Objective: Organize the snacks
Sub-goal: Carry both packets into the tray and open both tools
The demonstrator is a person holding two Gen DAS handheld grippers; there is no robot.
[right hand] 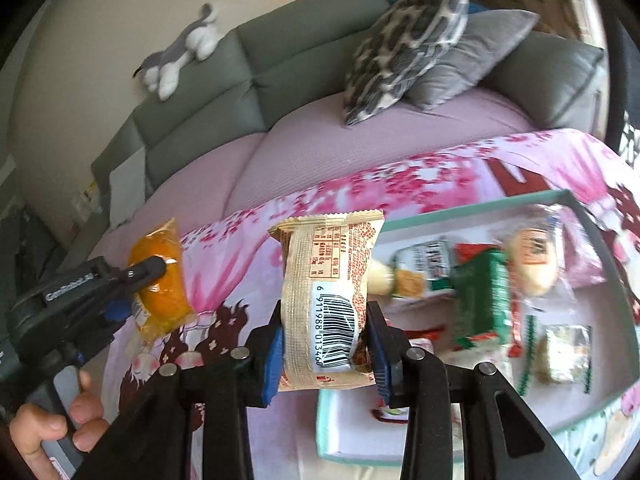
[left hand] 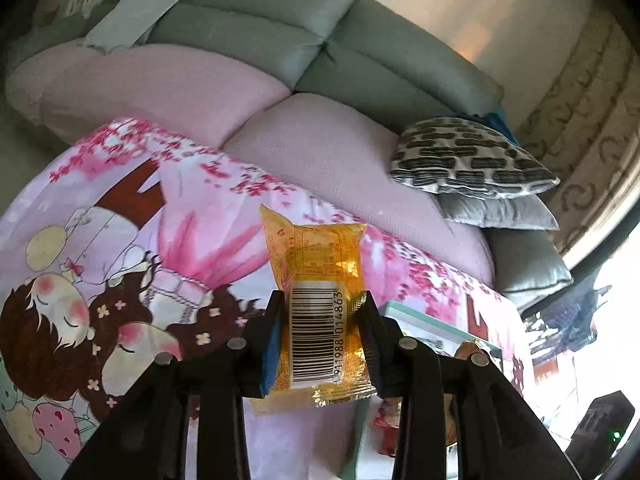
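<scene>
Left gripper (left hand: 322, 336) and right gripper (right hand: 326, 332) both tilt downward, jaws clamped; a hand (right hand: 52, 428) grips the left handle

Home living room, grey sofa (right hand: 288, 68), cushions (right hand: 404, 44), plush toy (right hand: 180, 52)

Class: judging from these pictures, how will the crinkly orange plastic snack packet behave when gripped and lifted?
The crinkly orange plastic snack packet probably feels light, since two fingers hold it upright. Its glossy film may slip. Its crimped ends look floppy.
</scene>
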